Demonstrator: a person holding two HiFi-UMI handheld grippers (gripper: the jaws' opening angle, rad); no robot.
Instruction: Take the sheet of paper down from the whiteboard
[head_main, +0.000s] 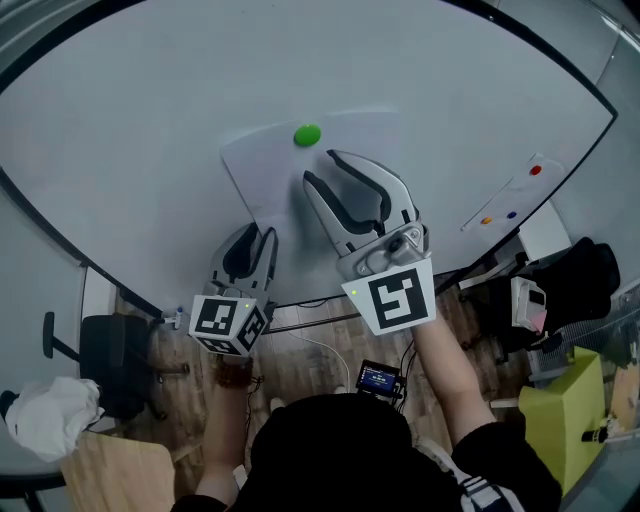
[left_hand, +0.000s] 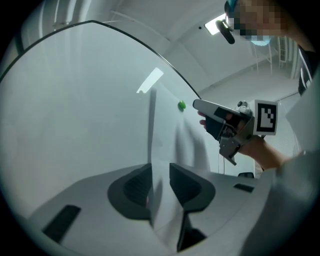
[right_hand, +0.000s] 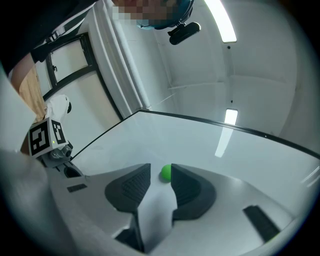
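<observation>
A white sheet of paper (head_main: 270, 175) hangs on the whiteboard (head_main: 130, 110), pinned near its top edge by a round green magnet (head_main: 307, 134). My right gripper (head_main: 322, 167) points up at the magnet (right_hand: 165, 172), which sits just beyond its tips; its jaws stand apart over the sheet (right_hand: 155, 210) and hold nothing. My left gripper (head_main: 262, 235) is at the sheet's lower left corner. In the left gripper view the sheet's edge (left_hand: 162, 145) runs between the jaws of the left gripper (left_hand: 160, 175), a gap shows between the pads, and the paper bows off the board there.
A marker ledge at the board's right carries a red magnet (head_main: 535, 170) and two smaller ones. Below the board are a black office chair (head_main: 100, 360), cables on a wooden floor, a black bag (head_main: 570, 280) and a lime-green object (head_main: 570, 410).
</observation>
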